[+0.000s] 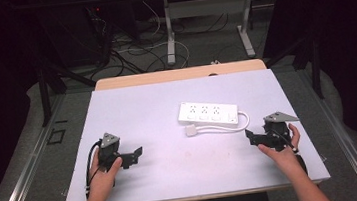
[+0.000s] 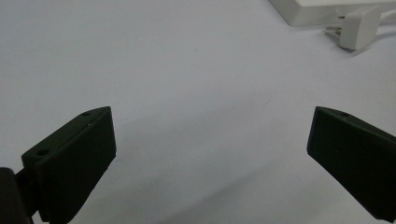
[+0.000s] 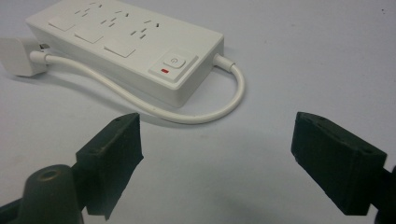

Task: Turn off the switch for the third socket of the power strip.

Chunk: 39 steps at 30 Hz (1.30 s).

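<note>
1. Locate power strip (image 1: 208, 114) at mid-counter, right of centre, plug (image 1: 190, 130) lying just beside its near edge.
2. Keep right gripper (image 1: 254, 138) jaws spread apart (nothing held); approach along cord (image 3: 140, 100).
3. Hold left gripper (image 1: 133, 157) likewise spread, well apart from plug.
4. Expect no obstruction on counter (image 1: 132, 110).

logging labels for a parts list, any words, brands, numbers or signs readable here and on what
No readable words, brands or numbers.
Power symbol, a circle with a short line: on the switch of the power strip, above a small red mark.
Nothing printed shows on the plug, the table or either gripper.
</note>
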Motion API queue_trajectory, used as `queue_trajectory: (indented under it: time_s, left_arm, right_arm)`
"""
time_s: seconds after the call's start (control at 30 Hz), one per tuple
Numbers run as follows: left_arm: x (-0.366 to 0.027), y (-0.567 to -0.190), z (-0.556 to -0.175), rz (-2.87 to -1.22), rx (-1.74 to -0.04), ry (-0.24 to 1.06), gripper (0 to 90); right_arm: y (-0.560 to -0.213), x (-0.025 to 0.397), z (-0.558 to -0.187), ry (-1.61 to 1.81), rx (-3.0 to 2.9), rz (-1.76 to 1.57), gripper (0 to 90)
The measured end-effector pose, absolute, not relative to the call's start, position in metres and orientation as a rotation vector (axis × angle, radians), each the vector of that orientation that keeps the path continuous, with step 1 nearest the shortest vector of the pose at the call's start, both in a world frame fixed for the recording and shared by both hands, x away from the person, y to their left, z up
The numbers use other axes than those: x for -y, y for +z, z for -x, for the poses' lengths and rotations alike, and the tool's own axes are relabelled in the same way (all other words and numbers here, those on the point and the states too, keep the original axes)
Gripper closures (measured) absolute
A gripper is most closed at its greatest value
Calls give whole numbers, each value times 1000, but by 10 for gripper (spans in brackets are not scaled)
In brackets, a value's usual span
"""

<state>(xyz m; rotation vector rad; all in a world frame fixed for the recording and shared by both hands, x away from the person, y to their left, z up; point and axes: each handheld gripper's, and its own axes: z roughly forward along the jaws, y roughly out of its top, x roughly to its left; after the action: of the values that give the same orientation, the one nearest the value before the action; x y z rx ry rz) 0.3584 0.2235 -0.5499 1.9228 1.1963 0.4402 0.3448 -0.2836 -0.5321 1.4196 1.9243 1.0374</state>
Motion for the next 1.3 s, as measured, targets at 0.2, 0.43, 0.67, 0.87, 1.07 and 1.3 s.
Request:
queue_trajectory:
  time_s: [0.2, 0.43, 0.67, 0.87, 1.07, 1.3]
  left_arm:
    - [-223, -551, -358, -1914, -1194, 447, 13]
    - [-223, -550, -358, -1929, -1187, 451, 13]
    - [-222, -551, -358, -1914, -1197, 444, 13]
    - [-222, -551, -358, -1914, -1196, 444, 13]
    - [-222, -551, -358, -1914, -1196, 444, 13]
    - [-222, -551, -358, -1914, -1196, 442, 13]
  right_arm:
    - [-532, 276, -346, 1037, -1958, -1386, 223]
    - [-534, 269, -351, 1035, -2024, -1365, 280]
    - [-528, 262, -357, 1059, -2068, -1345, 334]
    - [-524, 255, -363, 1063, -2113, -1329, 351]
    - [-518, 248, -370, 1060, -2163, -1305, 361]
    - [-509, 244, -378, 1039, -2192, -1280, 376]
